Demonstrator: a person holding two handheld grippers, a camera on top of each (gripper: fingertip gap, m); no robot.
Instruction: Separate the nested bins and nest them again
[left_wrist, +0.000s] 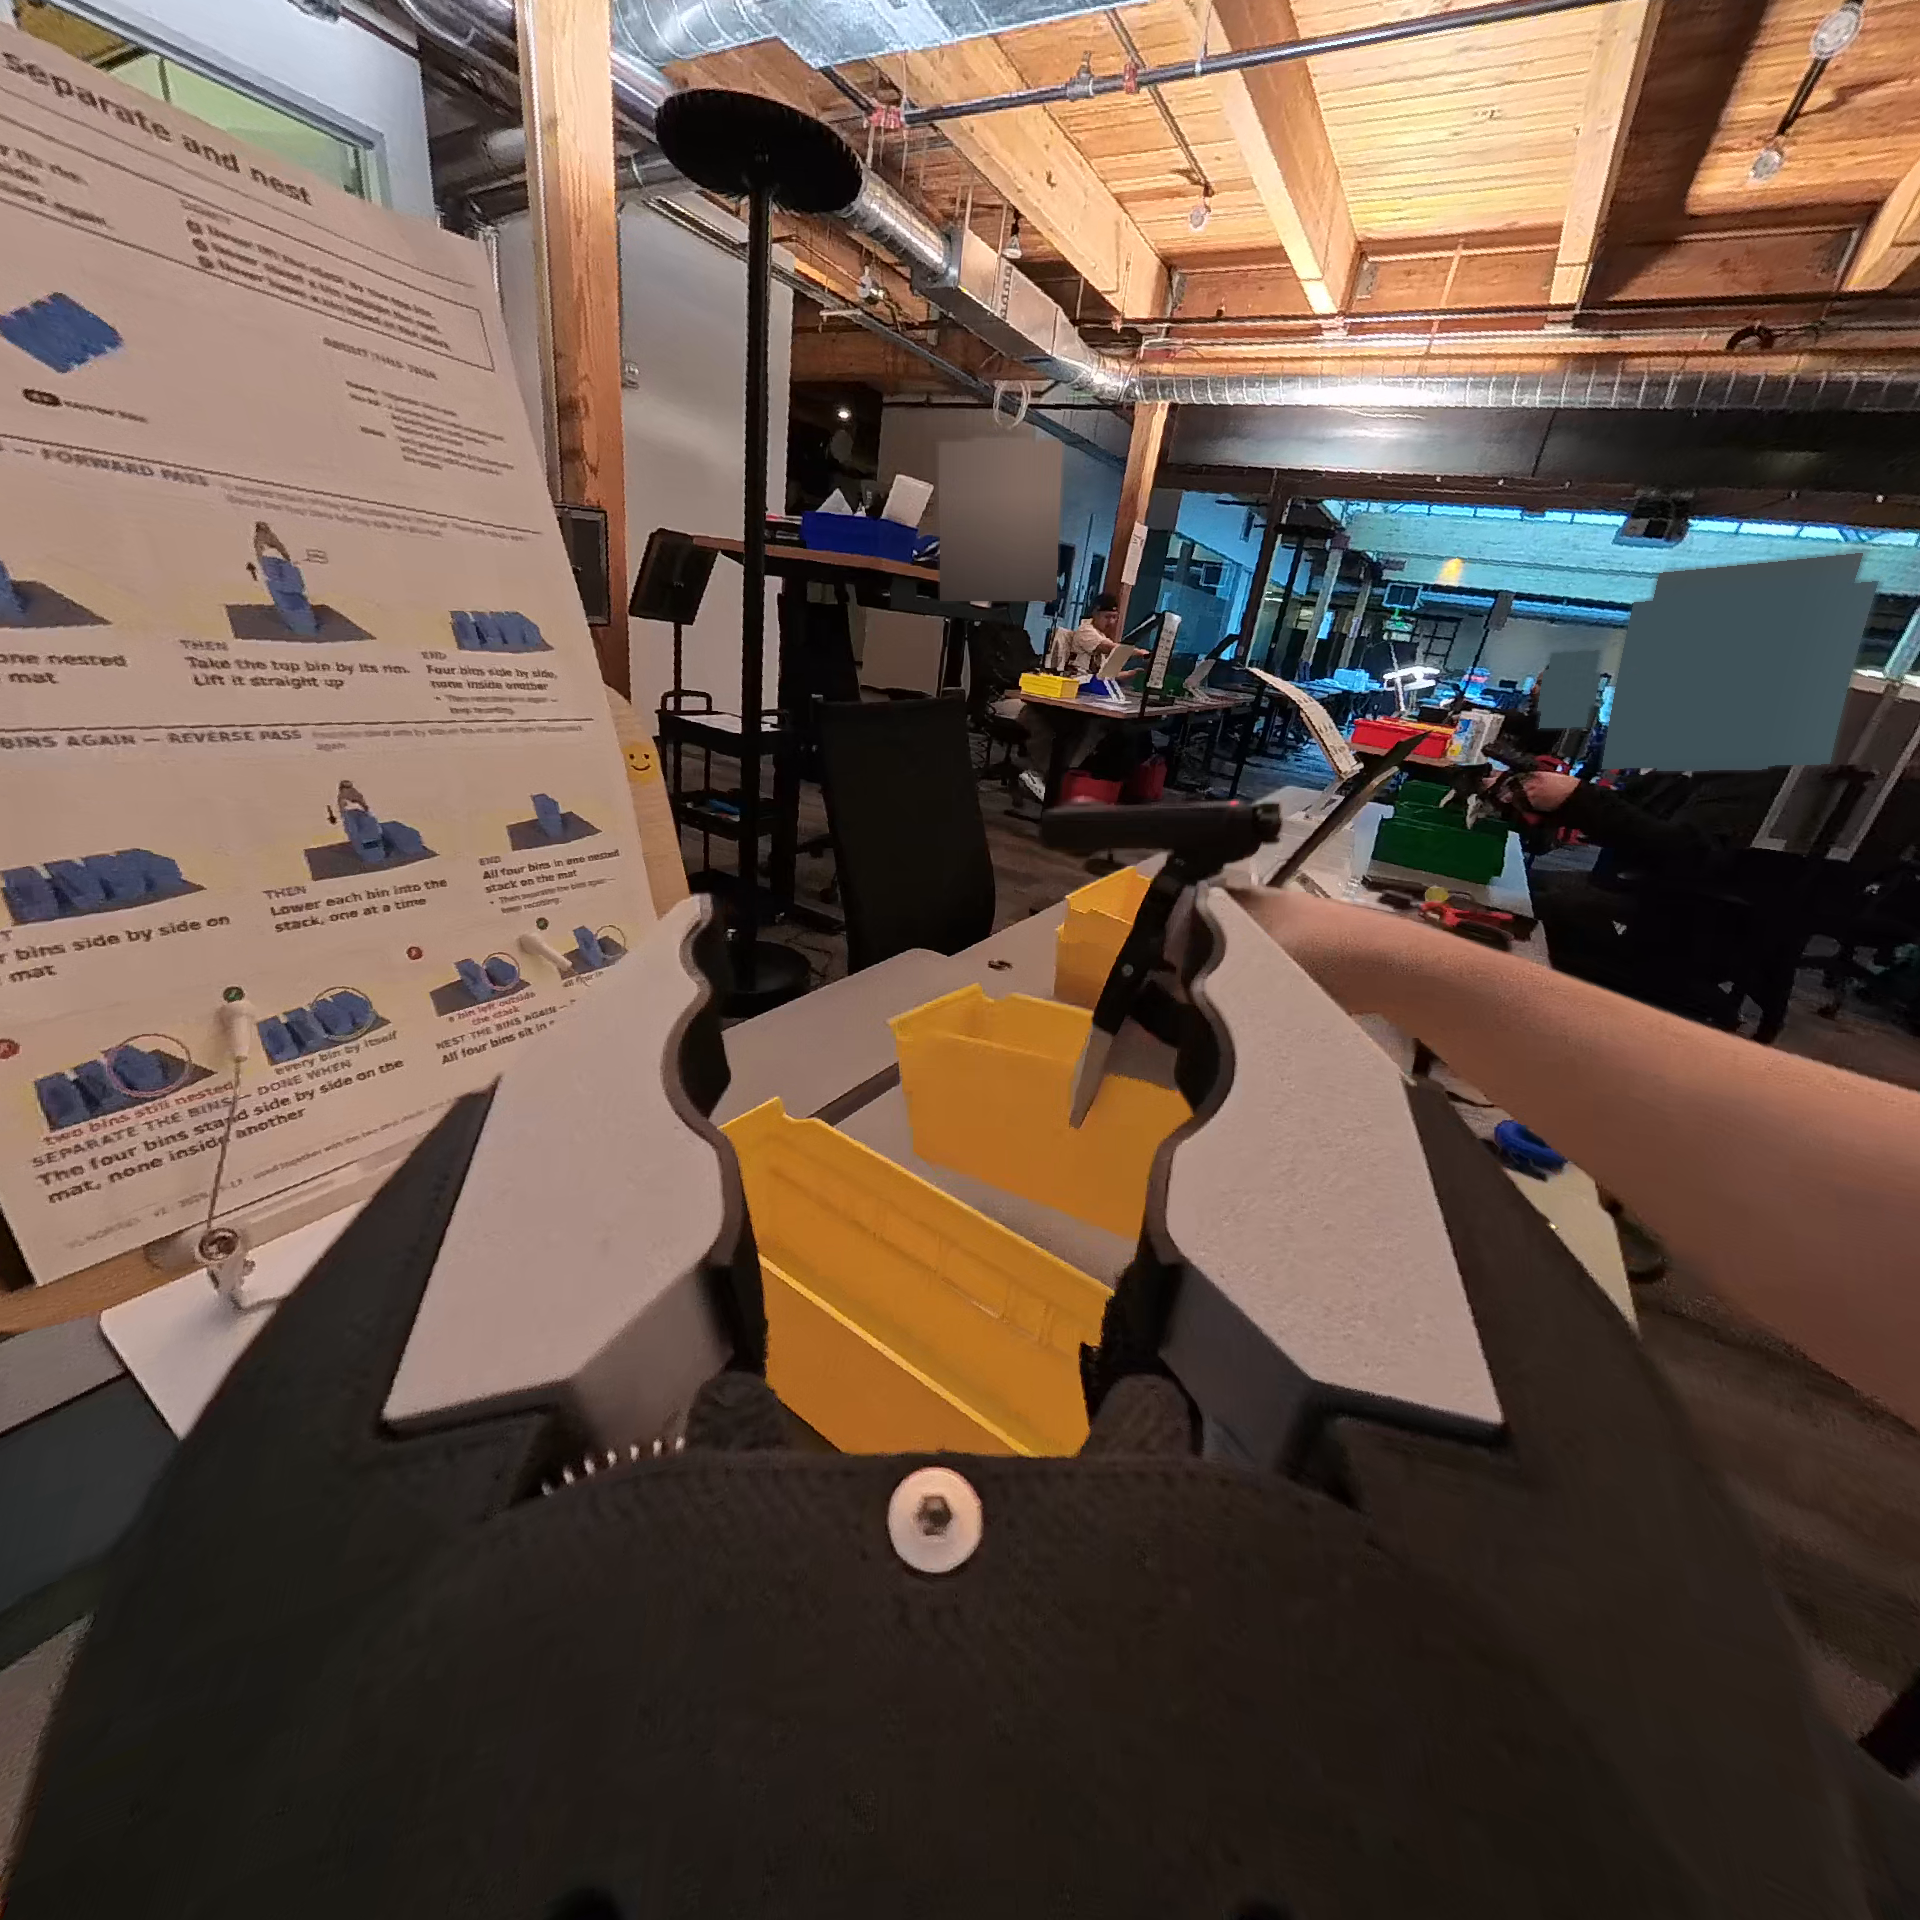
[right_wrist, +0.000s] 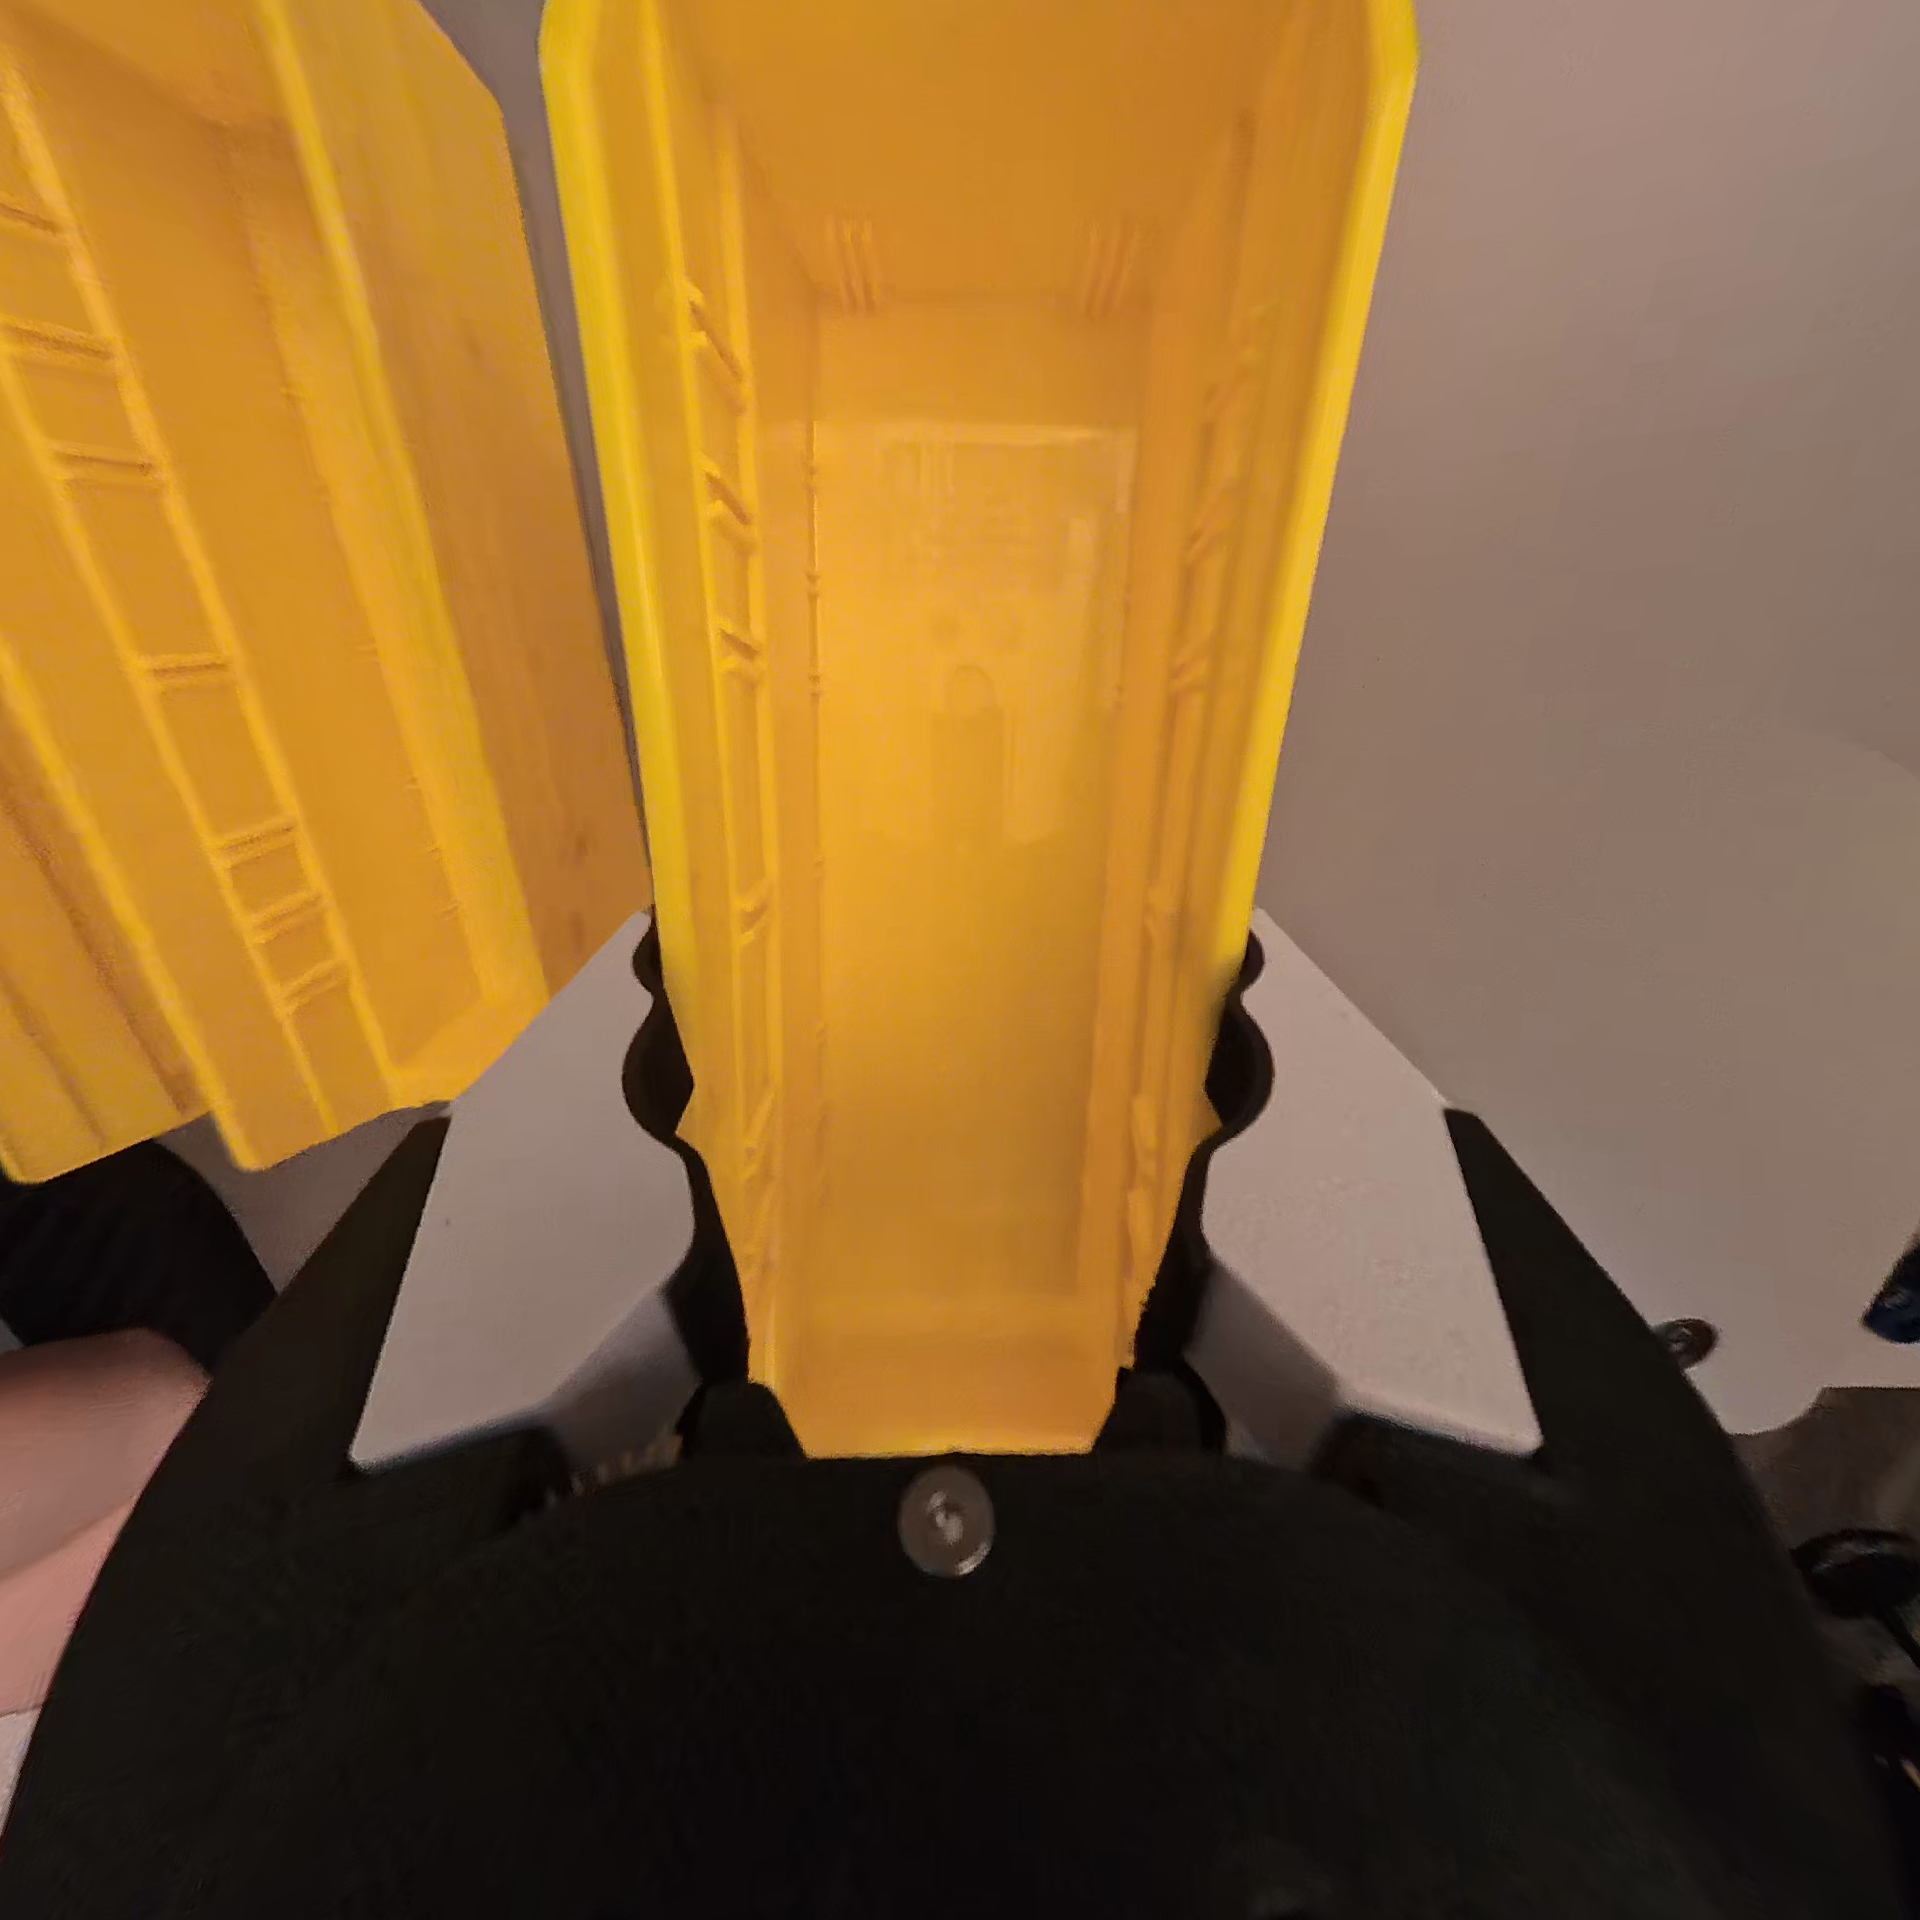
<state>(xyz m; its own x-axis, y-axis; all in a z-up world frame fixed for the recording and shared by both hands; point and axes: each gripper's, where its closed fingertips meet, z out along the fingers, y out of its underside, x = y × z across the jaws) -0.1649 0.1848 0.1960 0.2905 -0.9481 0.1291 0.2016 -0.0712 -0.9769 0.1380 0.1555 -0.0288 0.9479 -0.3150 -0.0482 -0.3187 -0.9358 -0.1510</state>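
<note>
A workshop with a timber-beamed ceiling (left_wrist: 1403, 125) fills the upper part of the left wrist view. At the far left of that frame a printed instruction sheet (left_wrist: 260, 675) leans upright; right of it stand a black pole lamp (left_wrist: 764, 520) and a black chair (left_wrist: 904, 821).

Low in the centre, the left gripper (left_wrist: 956, 997) stands wide apart, and a yellow bin (left_wrist: 914, 1288) on the white table (left_wrist: 790, 1029) lies between its fingers; whether the pads press on it cannot be told. Beyond sits a second yellow bin (left_wrist: 997, 1091), and a forearm (left_wrist: 1558, 1081) reaches in from the right edge.

In the right wrist view, a yellow bin (right_wrist: 260, 623) fills the left side. At centre the right gripper (right_wrist: 951, 1029) straddles an open-topped yellow bin (right_wrist: 966, 727), its dark pads against both long rims.
</note>
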